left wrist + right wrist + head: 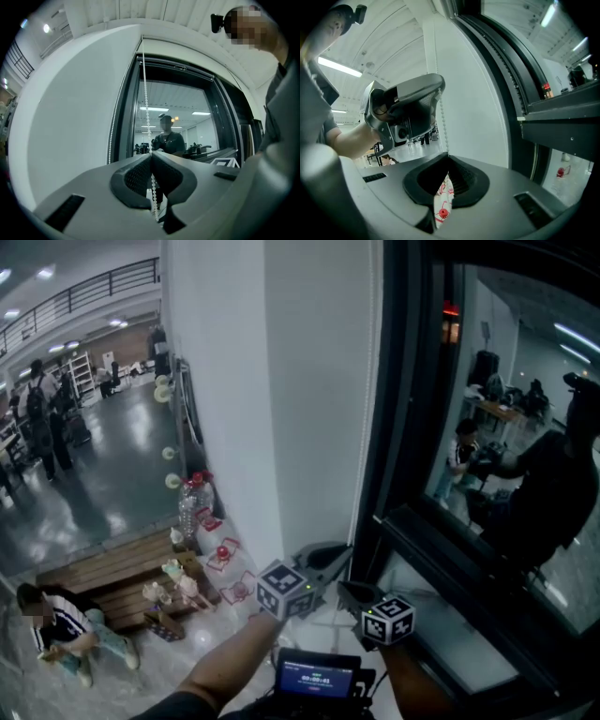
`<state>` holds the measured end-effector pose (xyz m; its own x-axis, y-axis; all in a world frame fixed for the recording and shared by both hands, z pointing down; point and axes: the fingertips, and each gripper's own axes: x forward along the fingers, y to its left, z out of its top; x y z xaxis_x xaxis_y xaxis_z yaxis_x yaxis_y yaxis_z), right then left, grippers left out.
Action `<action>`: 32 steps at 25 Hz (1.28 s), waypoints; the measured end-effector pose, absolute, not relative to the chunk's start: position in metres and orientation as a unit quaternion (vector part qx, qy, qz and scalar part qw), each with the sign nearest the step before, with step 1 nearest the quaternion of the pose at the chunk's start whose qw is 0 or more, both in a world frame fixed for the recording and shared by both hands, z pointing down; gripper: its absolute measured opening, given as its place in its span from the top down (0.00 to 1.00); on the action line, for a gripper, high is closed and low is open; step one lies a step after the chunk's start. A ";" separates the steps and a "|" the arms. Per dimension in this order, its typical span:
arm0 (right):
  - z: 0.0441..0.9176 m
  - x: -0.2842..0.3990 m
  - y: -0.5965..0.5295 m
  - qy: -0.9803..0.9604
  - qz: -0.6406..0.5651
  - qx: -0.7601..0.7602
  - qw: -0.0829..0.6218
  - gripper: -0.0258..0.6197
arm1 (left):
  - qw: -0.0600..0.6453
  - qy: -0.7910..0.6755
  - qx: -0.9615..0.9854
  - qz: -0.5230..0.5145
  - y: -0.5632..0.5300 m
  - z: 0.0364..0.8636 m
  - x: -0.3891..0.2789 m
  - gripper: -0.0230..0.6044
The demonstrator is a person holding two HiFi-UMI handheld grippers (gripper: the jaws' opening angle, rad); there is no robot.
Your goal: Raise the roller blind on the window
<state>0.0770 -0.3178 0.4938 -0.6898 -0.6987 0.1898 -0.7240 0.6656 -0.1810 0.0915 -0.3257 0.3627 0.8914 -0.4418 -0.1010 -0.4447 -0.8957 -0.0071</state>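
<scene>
Both grippers work the bead chain point(379, 381), which hangs down the right edge of the white roller blind point(319, 381), just left of the dark window frame point(403, 427).

1. Left gripper point(151, 154): in the left gripper view I read the jaws as closed, with the chain pinched between the pads. The chain comes down from the top of the frame, enters at the jaw tips and comes out again below them. A second strand point(112, 136) hangs further left, against the blind edge, free of the gripper.

2. Right gripper point(447, 155): in the right gripper view the jaws are also closed. The chain comes down past the tip of the left gripper, which sits higher and to the left, and ends at the point where the right jaws meet. I read this as a grip on the chain.

3. In the head view the two grippers sit close together at the bottom centre, the left one slightly higher, both near the foot of the frame.

4. The blind appears as a flat white sheet to the left of the frame. I cannot make out its lower edge.

5. The window glass point(506, 427), right of the frame, is uncovered.
</scene>
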 end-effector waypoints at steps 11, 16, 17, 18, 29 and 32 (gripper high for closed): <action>0.515 0.078 -0.314 -0.905 0.141 0.395 0.077 0.95 | 0.011 0.232 -0.972 0.041 -0.324 0.385 0.089 0.96; 0.519 0.080 -0.316 -0.904 0.141 0.395 0.083 0.95 | 0.034 0.239 -0.970 0.029 -0.324 0.388 0.087 0.96; 0.519 0.081 -0.316 -0.904 0.141 0.394 0.085 0.95 | 0.041 0.241 -0.969 0.027 -0.323 0.387 0.087 0.96; 0.520 0.080 -0.316 -0.905 0.140 0.392 0.086 0.95 | 0.045 0.241 -0.969 0.026 -0.322 0.387 0.087 0.96; 0.502 0.086 -0.314 -0.899 0.090 0.413 0.114 0.88 | 0.018 0.262 -0.963 0.059 -0.335 0.375 0.074 0.96; 0.478 0.092 -0.313 -0.899 0.085 0.419 0.094 0.87 | 0.010 0.268 -0.961 0.068 -0.340 0.372 0.070 0.96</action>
